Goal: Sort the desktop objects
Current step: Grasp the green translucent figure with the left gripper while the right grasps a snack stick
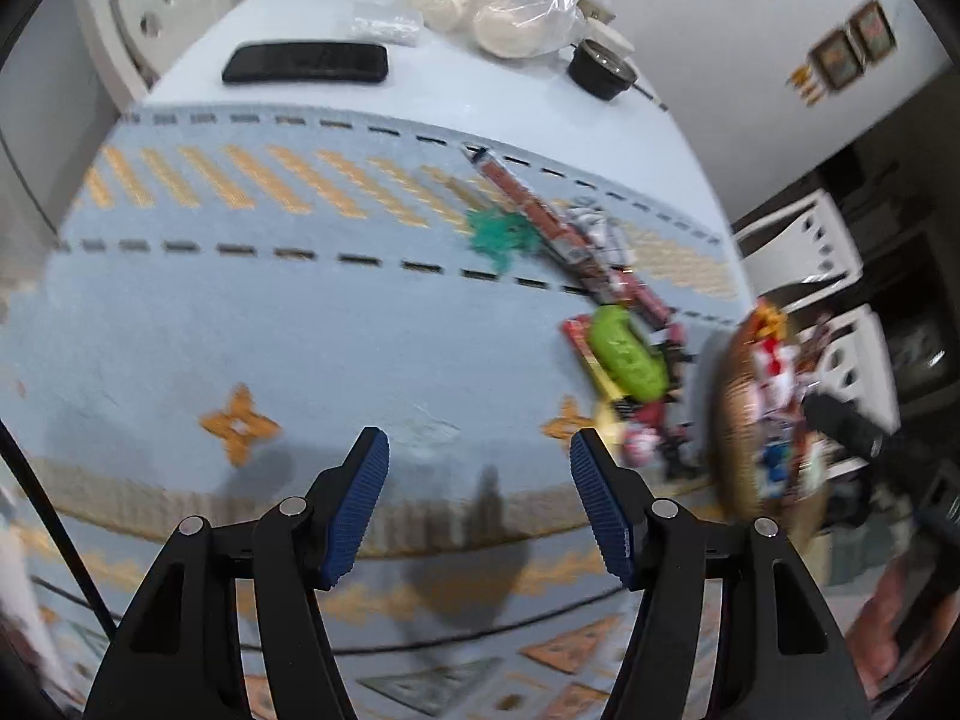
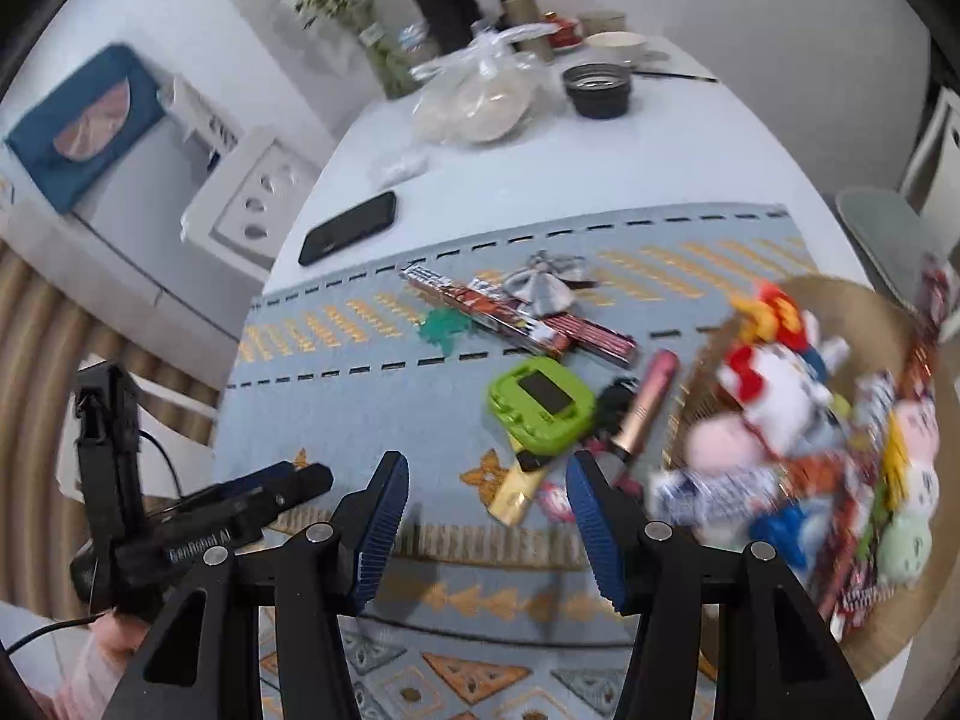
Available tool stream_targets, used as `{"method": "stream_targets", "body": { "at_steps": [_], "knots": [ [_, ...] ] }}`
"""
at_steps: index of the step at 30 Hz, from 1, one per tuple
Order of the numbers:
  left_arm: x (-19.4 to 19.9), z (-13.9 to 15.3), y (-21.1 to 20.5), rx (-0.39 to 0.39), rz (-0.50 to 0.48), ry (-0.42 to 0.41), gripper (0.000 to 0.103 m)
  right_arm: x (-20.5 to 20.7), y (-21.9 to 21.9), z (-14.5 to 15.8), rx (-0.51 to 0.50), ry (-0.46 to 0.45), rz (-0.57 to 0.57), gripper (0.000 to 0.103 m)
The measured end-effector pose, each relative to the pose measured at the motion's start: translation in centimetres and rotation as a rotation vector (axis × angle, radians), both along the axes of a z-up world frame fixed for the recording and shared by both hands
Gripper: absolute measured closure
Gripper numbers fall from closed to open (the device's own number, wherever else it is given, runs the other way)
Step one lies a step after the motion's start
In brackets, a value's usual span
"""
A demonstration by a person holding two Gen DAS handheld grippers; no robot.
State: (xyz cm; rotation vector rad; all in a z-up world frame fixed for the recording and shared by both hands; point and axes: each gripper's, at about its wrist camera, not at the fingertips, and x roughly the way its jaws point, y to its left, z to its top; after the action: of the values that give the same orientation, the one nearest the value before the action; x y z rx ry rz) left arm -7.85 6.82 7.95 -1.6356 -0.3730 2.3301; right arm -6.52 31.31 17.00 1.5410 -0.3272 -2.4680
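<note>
In the right wrist view, loose items lie on a blue patterned mat (image 2: 360, 396): a green square gadget (image 2: 540, 399), a pink-and-gold tube (image 2: 645, 408), long red packets (image 2: 498, 312), a teal scrap (image 2: 444, 327), a silver bow (image 2: 546, 285) and a gold bar (image 2: 516, 492). A woven basket (image 2: 822, 291) at the right holds plush toys and packets. My right gripper (image 2: 487, 468) hangs open and empty just short of the gold bar. My left gripper (image 1: 480, 444) is open over bare mat, left of the green gadget (image 1: 627, 354) and the basket (image 1: 735, 396). It also shows as the left gripper (image 2: 300, 477) at the lower left.
Beyond the mat lie a black phone (image 2: 351, 227), a filled plastic bag (image 2: 474, 96), a black bowl (image 2: 597, 90), cups and a plant at the table's far end. White chairs (image 1: 798, 252) stand by the right edge. A cable trails from the left gripper.
</note>
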Motion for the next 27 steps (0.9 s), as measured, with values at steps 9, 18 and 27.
{"method": "stream_targets", "body": {
  "at_steps": [9,18,27],
  "knots": [
    [-5.5,-2.6,0.7,-0.028,-0.066,0.012,0.042,-8.8,-2.6,-5.1,0.076,-0.171,-0.010,0.050],
    [-10.5,-5.7,1.3,0.004,-0.132,-0.008,0.042,-14.2,-6.7,-9.3,0.352,-0.123,0.156,0.050],
    [-12.7,-6.0,1.0,0.023,-0.165,0.019,0.042,-15.4,-7.8,-10.9,0.502,-0.050,0.177,0.077]
  ]
}}
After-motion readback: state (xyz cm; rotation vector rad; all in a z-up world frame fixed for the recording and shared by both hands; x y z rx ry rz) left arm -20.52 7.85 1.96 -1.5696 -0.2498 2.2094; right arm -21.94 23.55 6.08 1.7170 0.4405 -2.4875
